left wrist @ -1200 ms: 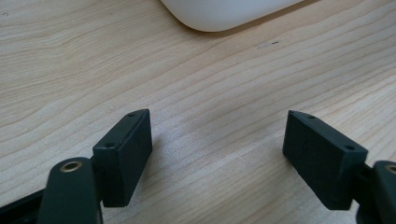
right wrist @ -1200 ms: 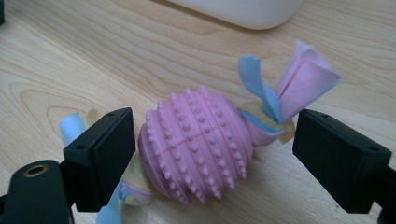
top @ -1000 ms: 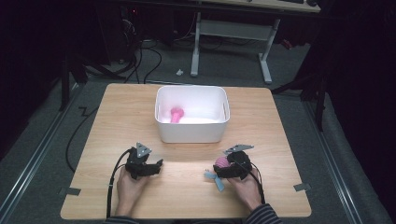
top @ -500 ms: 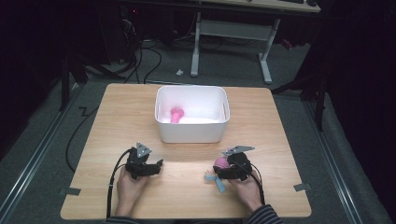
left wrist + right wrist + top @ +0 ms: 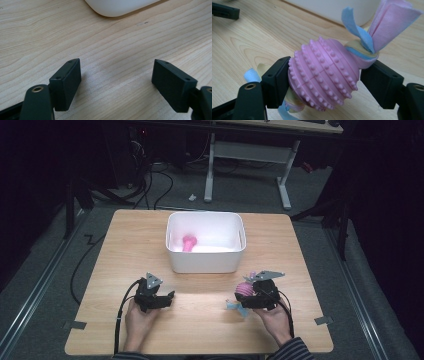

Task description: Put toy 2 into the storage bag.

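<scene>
Right hand-held gripper: jaws have just been closing and now clamp a pink studded rubber ball toy between the pads, one pad on each side of the ball. Fleece strips in pink, blue and pale yellow are knotted at both ends of the ball; one tuft sticks up past the right jaw, the other hangs below the left jaw. In the high view the toy sits at the front of the right hand-held gripper, near the front-right part of the table, with a blue strip end trailing down toward the wood. Whether the strips still touch the table I can't tell.

Left hand-held gripper: jaws wide apart, nothing between them, just bare wood grain below. In the high view it rests low over the front-left of the table, held by the left hand, well apart from the right one. Right hand grips the other unit from behind.

White plastic bin stands mid-table, just beyond both grippers. Inside it lies a second pink toy, left of centre on the bin floor. The bin's rounded corner shows at the top of the left gripper view.
</scene>
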Action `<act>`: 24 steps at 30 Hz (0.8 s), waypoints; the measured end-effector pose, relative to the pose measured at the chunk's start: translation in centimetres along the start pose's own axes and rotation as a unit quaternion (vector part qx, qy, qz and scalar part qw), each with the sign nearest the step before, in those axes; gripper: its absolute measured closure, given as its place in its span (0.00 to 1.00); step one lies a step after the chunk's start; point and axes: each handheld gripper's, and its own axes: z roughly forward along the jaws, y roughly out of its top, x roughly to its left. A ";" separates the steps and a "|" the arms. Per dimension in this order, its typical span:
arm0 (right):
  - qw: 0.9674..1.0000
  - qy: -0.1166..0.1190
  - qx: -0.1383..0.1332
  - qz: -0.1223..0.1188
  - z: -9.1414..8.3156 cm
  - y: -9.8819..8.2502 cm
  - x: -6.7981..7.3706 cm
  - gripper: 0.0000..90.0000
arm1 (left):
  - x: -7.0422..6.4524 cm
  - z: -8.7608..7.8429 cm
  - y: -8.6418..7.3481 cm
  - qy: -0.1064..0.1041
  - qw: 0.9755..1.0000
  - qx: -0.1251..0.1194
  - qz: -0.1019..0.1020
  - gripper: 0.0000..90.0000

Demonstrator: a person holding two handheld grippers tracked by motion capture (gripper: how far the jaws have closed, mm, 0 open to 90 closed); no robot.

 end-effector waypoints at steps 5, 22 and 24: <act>1.000 -0.008 -0.012 -0.017 -1.4 1.0 -0.3 0.29 | 0.0 0.0 0.0 0.000 1.000 0.000 0.000 0.27; 0.998 -0.010 -0.040 -0.052 -6.3 6.3 -1.9 0.29 | 0.0 0.0 0.0 0.000 1.000 0.000 0.000 0.27; 0.998 -0.012 -0.041 -0.055 -6.6 7.0 -2.0 0.29 | 0.0 0.0 0.0 0.000 1.000 0.000 0.000 0.27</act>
